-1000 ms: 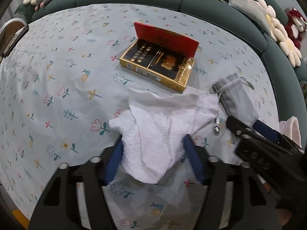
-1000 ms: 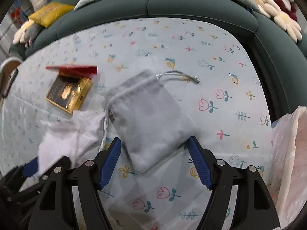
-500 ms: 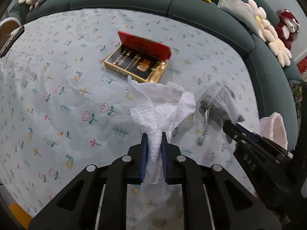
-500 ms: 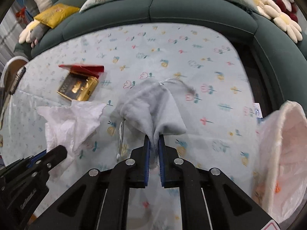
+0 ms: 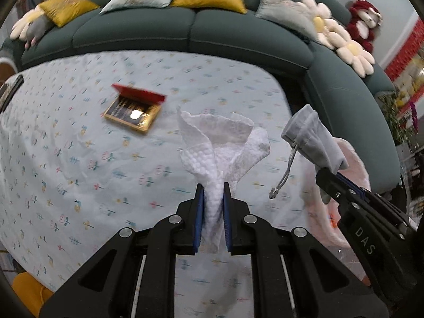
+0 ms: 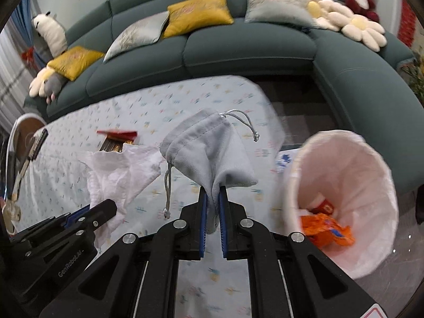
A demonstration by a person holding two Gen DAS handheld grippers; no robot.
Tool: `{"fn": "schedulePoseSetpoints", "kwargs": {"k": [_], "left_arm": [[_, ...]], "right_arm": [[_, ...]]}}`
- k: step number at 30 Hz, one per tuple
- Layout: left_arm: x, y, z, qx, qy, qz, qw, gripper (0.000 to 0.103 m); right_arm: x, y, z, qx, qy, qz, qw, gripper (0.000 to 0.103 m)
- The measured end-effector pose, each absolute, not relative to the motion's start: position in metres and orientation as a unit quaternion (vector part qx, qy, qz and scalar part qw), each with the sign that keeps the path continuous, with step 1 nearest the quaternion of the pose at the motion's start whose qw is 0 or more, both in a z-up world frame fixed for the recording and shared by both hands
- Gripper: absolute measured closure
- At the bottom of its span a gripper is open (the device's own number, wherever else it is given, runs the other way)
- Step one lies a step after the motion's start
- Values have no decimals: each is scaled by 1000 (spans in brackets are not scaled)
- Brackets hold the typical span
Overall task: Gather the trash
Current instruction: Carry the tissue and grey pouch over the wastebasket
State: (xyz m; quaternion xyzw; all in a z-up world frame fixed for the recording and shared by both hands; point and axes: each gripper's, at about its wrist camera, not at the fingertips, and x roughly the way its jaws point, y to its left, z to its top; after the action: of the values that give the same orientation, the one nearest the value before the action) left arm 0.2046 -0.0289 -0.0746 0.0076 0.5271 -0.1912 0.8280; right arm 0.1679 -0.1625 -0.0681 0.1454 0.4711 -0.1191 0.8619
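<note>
- Left wrist view: the left gripper [image 5: 213, 198] is pinched tight on a white paper towel [image 5: 222, 143], lifted off the table [image 5: 79, 143]; the bin sits off to its right.
- Right wrist view: the right gripper [image 6: 212, 206] is clamped on a grey pouch [image 6: 209, 145], with the lined bin [image 6: 352, 185] just to its right, nearer this hand.

A dark green sectional sofa [image 6: 238, 45] is curving around the bench [image 5: 79, 159], which is wearing a pale floral cloth, while yellow cushions [image 6: 197, 10], grey cushions [image 6: 273, 8], daisy-shaped pillows [image 6: 344, 26] and a red plush toy [image 5: 364, 18] are resting along its back.
</note>
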Motion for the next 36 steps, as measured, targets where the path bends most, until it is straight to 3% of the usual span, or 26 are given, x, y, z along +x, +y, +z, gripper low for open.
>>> {"fn": "schedulePoseSetpoints", "kwargs": {"k": [16, 36], "left_arm": [[118, -131, -30, 73, 483, -270, 830, 90], [81, -204, -40, 123, 482, -304, 813, 90]], "right_arm": [[55, -260, -32, 198, 419, -194, 864, 94], [2, -322, -48, 244, 403, -235, 850, 94]]}}
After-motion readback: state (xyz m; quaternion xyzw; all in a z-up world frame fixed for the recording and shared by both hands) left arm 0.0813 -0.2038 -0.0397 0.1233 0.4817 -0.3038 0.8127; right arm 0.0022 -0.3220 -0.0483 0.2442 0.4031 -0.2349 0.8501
